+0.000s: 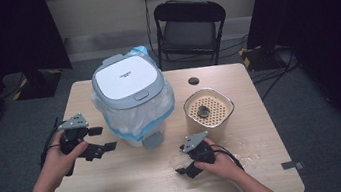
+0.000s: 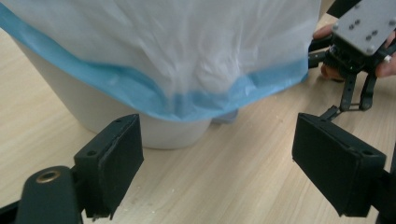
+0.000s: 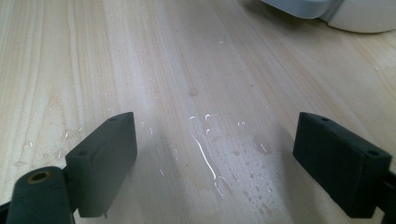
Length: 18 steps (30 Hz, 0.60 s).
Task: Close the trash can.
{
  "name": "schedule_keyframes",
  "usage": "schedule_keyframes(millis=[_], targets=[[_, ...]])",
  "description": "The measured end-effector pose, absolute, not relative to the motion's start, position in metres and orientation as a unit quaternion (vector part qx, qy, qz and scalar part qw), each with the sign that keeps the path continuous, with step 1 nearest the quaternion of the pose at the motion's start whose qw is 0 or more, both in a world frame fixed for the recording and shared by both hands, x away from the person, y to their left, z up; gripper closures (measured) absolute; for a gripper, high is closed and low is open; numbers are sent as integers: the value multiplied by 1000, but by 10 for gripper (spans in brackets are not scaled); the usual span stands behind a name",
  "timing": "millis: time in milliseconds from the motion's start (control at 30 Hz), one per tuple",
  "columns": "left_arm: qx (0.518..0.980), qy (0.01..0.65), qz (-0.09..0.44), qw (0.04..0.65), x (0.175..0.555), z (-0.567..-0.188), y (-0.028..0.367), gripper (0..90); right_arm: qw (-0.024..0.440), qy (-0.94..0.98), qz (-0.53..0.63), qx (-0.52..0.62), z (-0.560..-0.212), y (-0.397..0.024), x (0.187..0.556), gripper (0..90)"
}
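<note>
**Three cameras on one table**

The high view looked forward and down over the whole table (image 1: pixel 136 186). The left gripper view sat low, close to the lined bin (image 2: pixel 154 51), facing across to the right gripper (image 2: pixel 357 95). The right gripper view looked closely down at wet tabletop (image 3: pixel 205 140).

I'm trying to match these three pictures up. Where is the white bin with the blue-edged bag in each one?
High view: the bin stands at centre-left of the table, lid closed.
Left gripper view: its bagged body spans the top, just beyond the open jaws.
Right gripper view: a pale edge at the top right, probably its base.
Shared landmark: the light wooden tabletop.
</note>
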State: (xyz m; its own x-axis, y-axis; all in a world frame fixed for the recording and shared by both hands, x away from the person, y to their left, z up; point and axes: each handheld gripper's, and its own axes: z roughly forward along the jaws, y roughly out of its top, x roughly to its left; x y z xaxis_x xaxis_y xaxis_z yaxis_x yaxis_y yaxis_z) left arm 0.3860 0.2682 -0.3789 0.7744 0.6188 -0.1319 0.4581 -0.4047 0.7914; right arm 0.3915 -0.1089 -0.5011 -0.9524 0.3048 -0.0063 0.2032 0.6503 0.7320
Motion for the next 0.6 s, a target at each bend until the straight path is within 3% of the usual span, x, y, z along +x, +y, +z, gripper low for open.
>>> schedule_keyframes(millis=[600], targets=[[841, 331, 63, 424, 377, -437, 259, 160, 64, 906, 394, 140, -501, -109, 392, 128]])
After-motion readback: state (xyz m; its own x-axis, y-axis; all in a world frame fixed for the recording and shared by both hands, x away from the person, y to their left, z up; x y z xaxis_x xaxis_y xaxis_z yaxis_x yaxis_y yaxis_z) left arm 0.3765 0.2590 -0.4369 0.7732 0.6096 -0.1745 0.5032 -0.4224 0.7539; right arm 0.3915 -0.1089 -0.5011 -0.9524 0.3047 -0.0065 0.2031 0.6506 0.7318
